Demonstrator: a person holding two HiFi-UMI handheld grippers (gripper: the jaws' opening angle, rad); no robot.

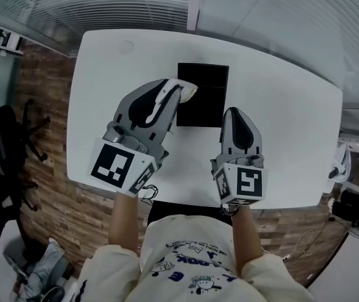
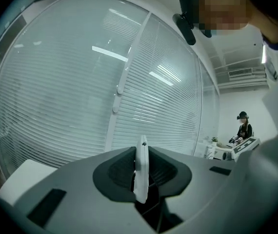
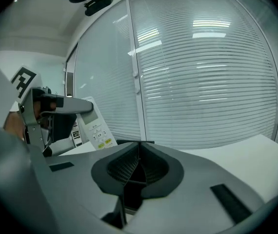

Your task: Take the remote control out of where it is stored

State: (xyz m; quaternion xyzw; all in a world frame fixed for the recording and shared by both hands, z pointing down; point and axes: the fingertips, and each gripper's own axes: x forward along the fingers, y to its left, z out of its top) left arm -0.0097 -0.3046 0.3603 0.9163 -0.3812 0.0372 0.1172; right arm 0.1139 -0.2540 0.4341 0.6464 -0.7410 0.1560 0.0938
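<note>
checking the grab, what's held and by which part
The left gripper holds the white remote control by its display end, button end sticking out; the right gripper holds nothing.

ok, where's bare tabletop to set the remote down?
Free: table right of the black case, out to the right edge; also the strip left of the case to the left edge. Crowded: centre front, where the left gripper with the remote and the right gripper hang beside the case.

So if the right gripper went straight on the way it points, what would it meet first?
Likely the black box, whose edge shows just beyond the shut jaws of the right gripper. Height is unclear, so it could clear the box and reach the white table instead.
</note>
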